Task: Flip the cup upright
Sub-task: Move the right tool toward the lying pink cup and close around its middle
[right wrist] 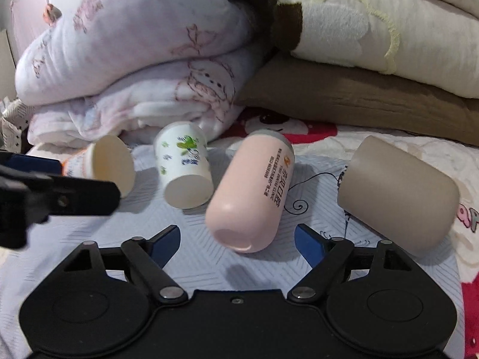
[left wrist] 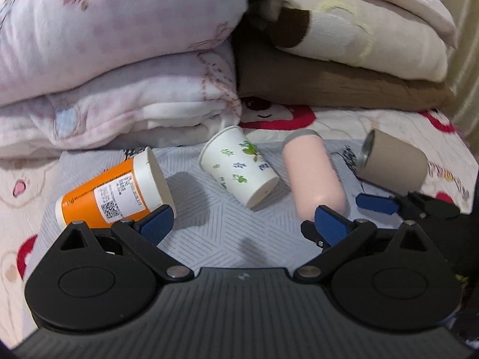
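The smooth pink plastic cup point(right wrist: 251, 191) lies on its side on the bed, right of the leaf-printed white paper cup point(right wrist: 185, 167), base toward the released right gripper point(right wrist: 236, 239), the nearer one. The left gripper point(left wrist: 242, 221) is likewise released, empty.

Orange cup point(left wrist: 113, 194), leaf-printed white cup point(left wrist: 239, 167), pink cup point(right wrist: 251, 191), beige cup point(right wrist: 398, 191).

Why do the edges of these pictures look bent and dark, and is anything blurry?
Both views use fisheye lenses, so corners go black and straight lines bow. Left wrist view: the left gripper is sharp, and the flowered cup casts a soft shadow on the mat. Right wrist view: the pink cup is crisp, but the other gripper's dark arm at the left edge is smeared.
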`<control>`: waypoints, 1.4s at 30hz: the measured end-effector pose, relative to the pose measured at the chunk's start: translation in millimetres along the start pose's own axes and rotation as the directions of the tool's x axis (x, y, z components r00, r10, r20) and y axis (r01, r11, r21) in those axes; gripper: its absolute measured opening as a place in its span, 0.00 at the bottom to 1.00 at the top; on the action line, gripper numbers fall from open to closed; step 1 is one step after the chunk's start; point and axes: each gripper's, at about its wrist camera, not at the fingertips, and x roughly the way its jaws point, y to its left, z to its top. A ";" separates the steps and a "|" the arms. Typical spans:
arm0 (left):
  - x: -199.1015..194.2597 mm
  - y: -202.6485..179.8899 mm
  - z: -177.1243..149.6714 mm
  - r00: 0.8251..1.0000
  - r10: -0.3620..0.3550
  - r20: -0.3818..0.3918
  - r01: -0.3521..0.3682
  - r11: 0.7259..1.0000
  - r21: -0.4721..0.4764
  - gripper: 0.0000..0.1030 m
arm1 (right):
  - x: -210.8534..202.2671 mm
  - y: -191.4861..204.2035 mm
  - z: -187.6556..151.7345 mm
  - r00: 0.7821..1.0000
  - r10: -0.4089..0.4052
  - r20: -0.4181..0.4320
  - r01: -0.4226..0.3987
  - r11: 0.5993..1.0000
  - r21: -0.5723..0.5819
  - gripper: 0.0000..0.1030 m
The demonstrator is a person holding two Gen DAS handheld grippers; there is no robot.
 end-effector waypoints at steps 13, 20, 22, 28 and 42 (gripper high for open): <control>21.2 11.1 0.3 0.998 -0.050 -0.029 0.046 0.993 -0.110 0.99 | 36.1 -15.1 7.3 1.000 0.009 -0.029 -0.006 0.992 0.127 0.85; 28.8 9.0 -0.1 0.997 -0.076 -0.029 0.073 0.992 -0.101 0.99 | 43.3 -13.8 10.7 1.000 -0.013 -0.026 0.017 0.989 0.145 0.78; 28.4 11.2 0.6 0.996 -0.085 -0.033 0.082 0.991 -0.101 0.99 | 43.1 -14.5 11.4 0.999 -0.002 -0.032 0.006 0.990 0.144 0.67; 20.4 14.9 -3.0 0.994 -0.106 -0.036 0.102 0.991 -0.089 0.99 | 34.0 -18.2 4.9 0.999 0.025 -0.042 -0.016 0.978 0.208 0.67; -22.3 25.6 -36.0 0.988 -0.144 -0.059 0.140 0.988 -0.067 0.99 | -5.5 -1.9 -39.6 0.994 0.101 -0.033 -0.084 0.934 0.348 0.67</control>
